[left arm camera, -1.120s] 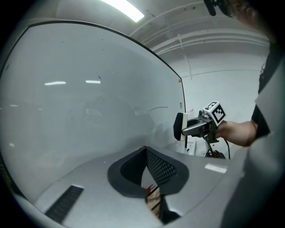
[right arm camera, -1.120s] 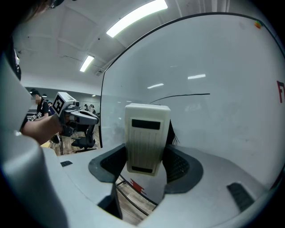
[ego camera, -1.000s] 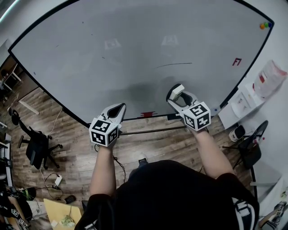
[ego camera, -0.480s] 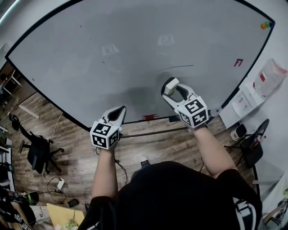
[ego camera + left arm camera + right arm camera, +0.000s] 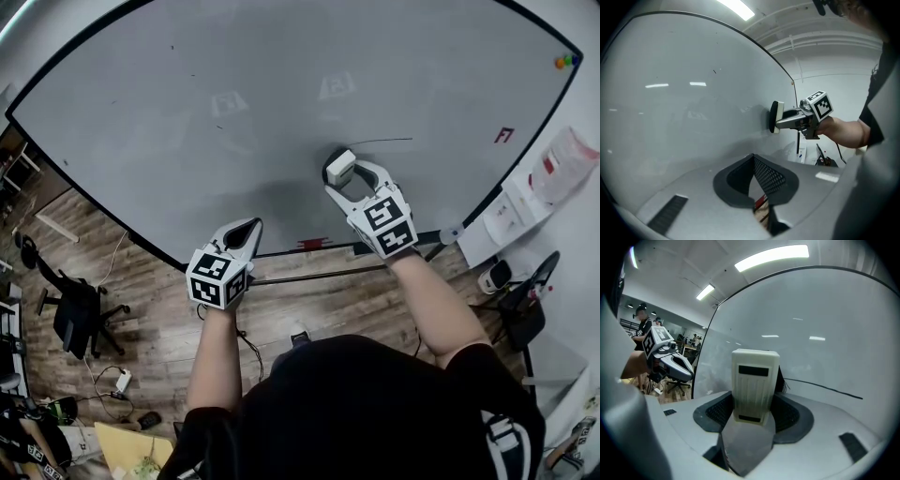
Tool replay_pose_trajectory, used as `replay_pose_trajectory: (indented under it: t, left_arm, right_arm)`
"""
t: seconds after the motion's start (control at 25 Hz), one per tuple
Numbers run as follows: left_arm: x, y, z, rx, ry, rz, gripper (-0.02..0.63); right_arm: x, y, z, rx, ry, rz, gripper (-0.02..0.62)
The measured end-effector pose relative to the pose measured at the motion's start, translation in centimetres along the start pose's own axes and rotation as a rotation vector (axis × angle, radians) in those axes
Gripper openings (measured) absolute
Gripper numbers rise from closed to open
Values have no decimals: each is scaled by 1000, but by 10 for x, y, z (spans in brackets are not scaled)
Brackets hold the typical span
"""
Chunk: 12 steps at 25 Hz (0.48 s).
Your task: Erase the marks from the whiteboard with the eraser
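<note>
A large whiteboard [image 5: 281, 84] fills the head view. A thin dark line mark [image 5: 384, 141] runs across it, also visible as the line mark [image 5: 825, 387] in the right gripper view. My right gripper [image 5: 339, 173] is shut on the cream eraser [image 5: 339, 167], whose felt face is against the board just left of the line's left end. The eraser [image 5: 753, 383] stands upright between the jaws. My left gripper [image 5: 246, 230] hangs near the board's lower edge, shut and holding nothing. The left gripper view shows the eraser [image 5: 776, 117] pressed to the board.
A red marker [image 5: 309, 243] lies on the ledge under the board. A small red mark [image 5: 503, 135] sits near the board's right edge, with coloured magnets [image 5: 562, 62] above it. Papers [image 5: 553, 173] hang on the wall to the right. An office chair [image 5: 80, 314] stands on the wood floor.
My right gripper has carried the eraser up and to the left, from near the board's lower edge to the left end of the dark line. The left gripper has barely moved.
</note>
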<state>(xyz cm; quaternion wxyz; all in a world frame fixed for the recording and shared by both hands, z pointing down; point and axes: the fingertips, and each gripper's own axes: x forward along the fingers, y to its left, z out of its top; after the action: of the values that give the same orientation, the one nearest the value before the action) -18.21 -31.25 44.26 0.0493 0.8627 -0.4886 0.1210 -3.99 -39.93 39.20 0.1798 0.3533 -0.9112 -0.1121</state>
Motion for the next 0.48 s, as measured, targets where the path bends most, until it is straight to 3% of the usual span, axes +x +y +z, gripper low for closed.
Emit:
replay_pose_trajectory:
  t: [0.48]
  left_arm:
    - [0, 7, -7, -7, 5, -5, 11]
  right_arm:
    - [19, 5, 14, -137, -36, -100, 244]
